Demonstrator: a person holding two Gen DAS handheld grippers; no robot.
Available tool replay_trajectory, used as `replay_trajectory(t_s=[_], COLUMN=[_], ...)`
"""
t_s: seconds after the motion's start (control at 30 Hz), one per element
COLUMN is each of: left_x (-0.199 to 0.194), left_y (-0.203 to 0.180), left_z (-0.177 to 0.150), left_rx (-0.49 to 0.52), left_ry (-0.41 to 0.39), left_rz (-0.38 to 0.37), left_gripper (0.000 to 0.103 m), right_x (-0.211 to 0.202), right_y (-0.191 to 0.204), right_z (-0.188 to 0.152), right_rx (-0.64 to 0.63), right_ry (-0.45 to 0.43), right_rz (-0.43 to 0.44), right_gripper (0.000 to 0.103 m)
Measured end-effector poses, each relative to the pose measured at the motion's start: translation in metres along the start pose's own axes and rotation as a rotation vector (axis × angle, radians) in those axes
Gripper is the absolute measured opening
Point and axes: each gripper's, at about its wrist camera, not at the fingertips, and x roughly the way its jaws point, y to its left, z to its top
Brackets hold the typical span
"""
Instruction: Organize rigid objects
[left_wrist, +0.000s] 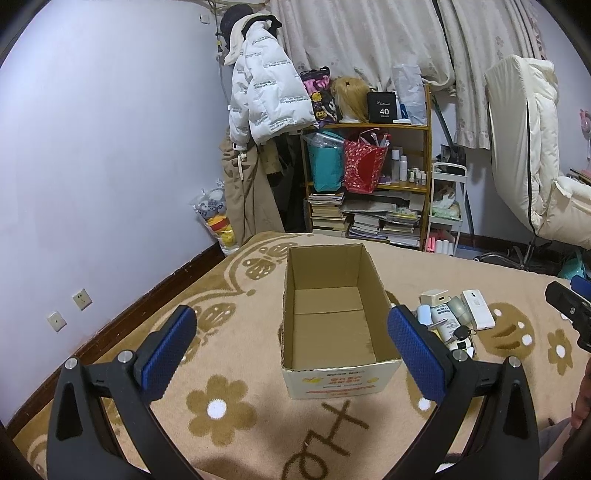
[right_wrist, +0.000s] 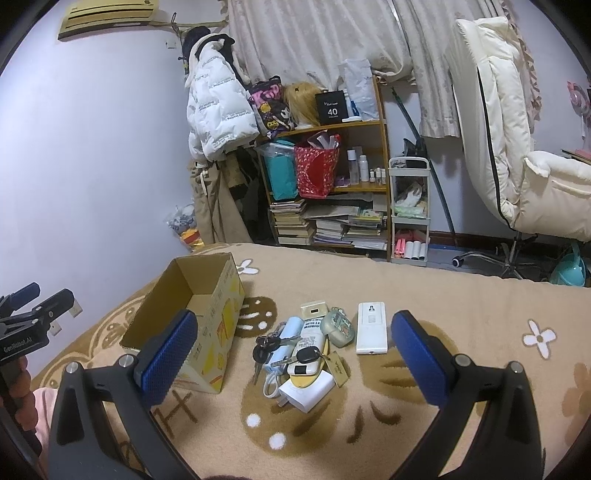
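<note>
An empty cardboard box (left_wrist: 332, 314) stands open on the patterned blanket (left_wrist: 240, 424), straight ahead of my left gripper (left_wrist: 293, 354), which is open and holds nothing. In the right wrist view the box (right_wrist: 192, 325) is at left. A cluster of small items lies right of it: a white flat remote (right_wrist: 372, 328), car keys (right_wrist: 266, 349), a pale blue case (right_wrist: 290, 332), a white tube (right_wrist: 312, 332), a round green tin (right_wrist: 338, 326), a white charger (right_wrist: 308, 393) and a beige box (right_wrist: 314, 309). My right gripper (right_wrist: 293, 358) is open above them.
The beige flowered blanket (right_wrist: 461, 424) covers the bed. Beyond its far edge stand a wooden shelf (right_wrist: 332, 184) with bags and books, a small white cart (right_wrist: 410, 214), hanging coats (right_wrist: 214, 110) and a white chair (right_wrist: 517, 166). The right gripper's tip (left_wrist: 570, 306) shows at the right edge.
</note>
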Motion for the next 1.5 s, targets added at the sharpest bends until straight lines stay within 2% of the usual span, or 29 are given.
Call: replay_trajectory(t_s=[1.0, 1.23, 1.5], left_x=[0.004, 0.008, 0.030], left_y=[0.003, 0.002, 0.004], left_z=[-0.001, 0.011, 0.031], left_rx=[0.009, 0.027, 0.049], left_ry=[0.003, 0.017, 0.017], left_rz=[0.014, -0.001, 0.004], left_gripper=[0.102, 0.102, 0.102], right_x=[0.002, 0.019, 0.035], right_y=[0.001, 0.005, 0.015], right_z=[0.001, -0.009, 0.004], right_rx=[0.000, -0.013, -0.059], right_ry=[0.009, 0.035, 0.050], right_rz=[0.000, 0.048, 0.043], right_gripper=[0.103, 0.103, 0.103])
